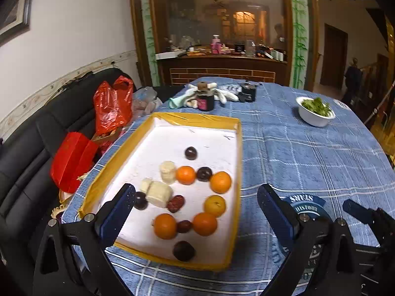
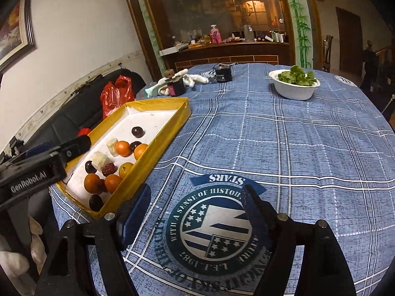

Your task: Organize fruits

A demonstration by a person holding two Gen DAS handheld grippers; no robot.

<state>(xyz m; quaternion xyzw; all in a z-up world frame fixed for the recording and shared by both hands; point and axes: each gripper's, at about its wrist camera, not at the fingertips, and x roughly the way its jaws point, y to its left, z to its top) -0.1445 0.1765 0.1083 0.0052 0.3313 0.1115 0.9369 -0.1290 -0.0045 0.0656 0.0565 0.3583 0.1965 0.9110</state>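
Observation:
A shallow yellow-rimmed tray with a white floor lies on the blue checked tablecloth. It holds several oranges, dark plums, red dates and white banana pieces. My left gripper is open and empty above the tray's near end, its jaws wide apart. The tray and fruit show at the left of the right wrist view. My right gripper is open and empty over the round flag emblem, to the right of the tray.
A white bowl of greens stands at the far right of the table. A dark jar, white cloth and black box lie at the far edge. Red bags sit on a black sofa at left.

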